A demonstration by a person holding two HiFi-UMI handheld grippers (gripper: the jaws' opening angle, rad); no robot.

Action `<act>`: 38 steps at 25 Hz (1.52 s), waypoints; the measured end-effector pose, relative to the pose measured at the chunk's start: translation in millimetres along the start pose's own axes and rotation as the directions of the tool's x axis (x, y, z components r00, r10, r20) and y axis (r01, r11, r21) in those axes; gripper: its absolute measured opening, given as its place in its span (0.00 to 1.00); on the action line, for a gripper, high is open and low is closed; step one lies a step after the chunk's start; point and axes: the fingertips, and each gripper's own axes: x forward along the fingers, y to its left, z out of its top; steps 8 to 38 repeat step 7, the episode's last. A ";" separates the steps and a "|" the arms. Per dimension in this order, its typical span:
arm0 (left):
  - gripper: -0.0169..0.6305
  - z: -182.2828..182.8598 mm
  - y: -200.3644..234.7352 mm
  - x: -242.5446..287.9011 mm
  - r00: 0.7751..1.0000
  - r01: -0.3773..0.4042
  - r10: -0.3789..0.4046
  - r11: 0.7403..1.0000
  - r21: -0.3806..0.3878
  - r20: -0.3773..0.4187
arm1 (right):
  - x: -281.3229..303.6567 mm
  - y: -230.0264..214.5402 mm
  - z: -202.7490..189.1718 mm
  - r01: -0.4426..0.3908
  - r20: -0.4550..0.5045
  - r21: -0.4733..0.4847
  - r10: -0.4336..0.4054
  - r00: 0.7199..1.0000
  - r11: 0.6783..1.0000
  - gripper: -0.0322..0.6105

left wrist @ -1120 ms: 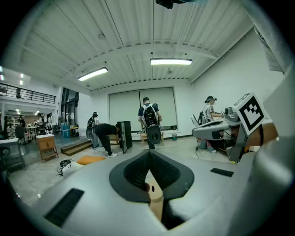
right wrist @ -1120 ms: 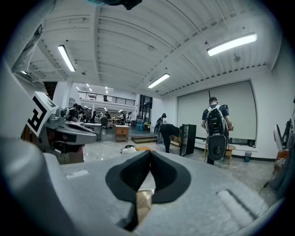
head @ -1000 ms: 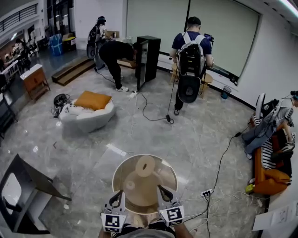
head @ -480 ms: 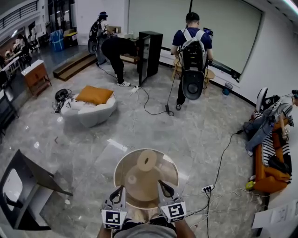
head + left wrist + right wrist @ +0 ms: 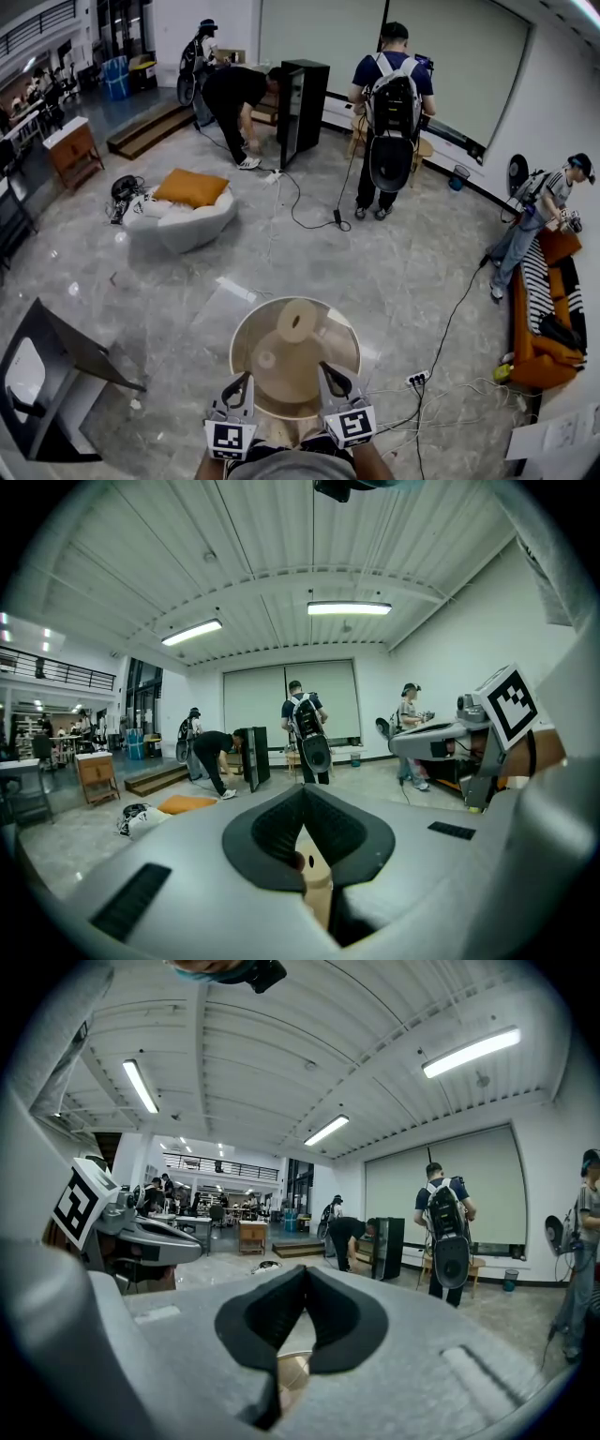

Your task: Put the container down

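A round clear container [image 5: 242, 330] with a tan roll [image 5: 296, 322] inside hangs over the grey stone floor in the head view, just in front of me. My left gripper [image 5: 244, 383] pinches its near rim on the left, and my right gripper [image 5: 326, 374] pinches the near rim on the right. The left gripper view has the left gripper [image 5: 305, 796] with its jaws met and tan container parts behind them. The right gripper [image 5: 306, 1299] likewise has its jaws together in its own view, with the curved rim [image 5: 292, 1365] just below.
A power strip [image 5: 416, 382] and cables lie on the floor to the right. A dark tilted frame [image 5: 58, 373] stands at left. A white beanbag [image 5: 183, 225] with an orange cushion sits farther off. Several people work by a black cabinet [image 5: 302, 108]; an orange sofa [image 5: 536, 347] is at right.
Container and both grippers keep their hold and place, drifting slightly up in the view. The person at far right has stood up; the bent person by the cabinet has shifted.
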 end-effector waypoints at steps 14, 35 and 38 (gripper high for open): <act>0.05 -3.3 4.6 0.9 1.000 -0.003 0.003 1.000 -0.003 0.000 | 5.1 3.7 -0.7 -0.009 0.007 -0.015 0.009 1.000 1.000 0.05; 0.05 -3.3 4.6 0.9 1.000 -0.003 0.003 1.000 -0.003 0.000 | 5.1 3.7 -0.7 -0.009 0.007 -0.015 0.009 1.000 1.000 0.05; 0.05 -3.3 4.6 0.9 1.000 -0.003 0.003 1.000 -0.003 0.000 | 5.1 3.7 -0.7 -0.009 0.007 -0.015 0.009 1.000 1.000 0.05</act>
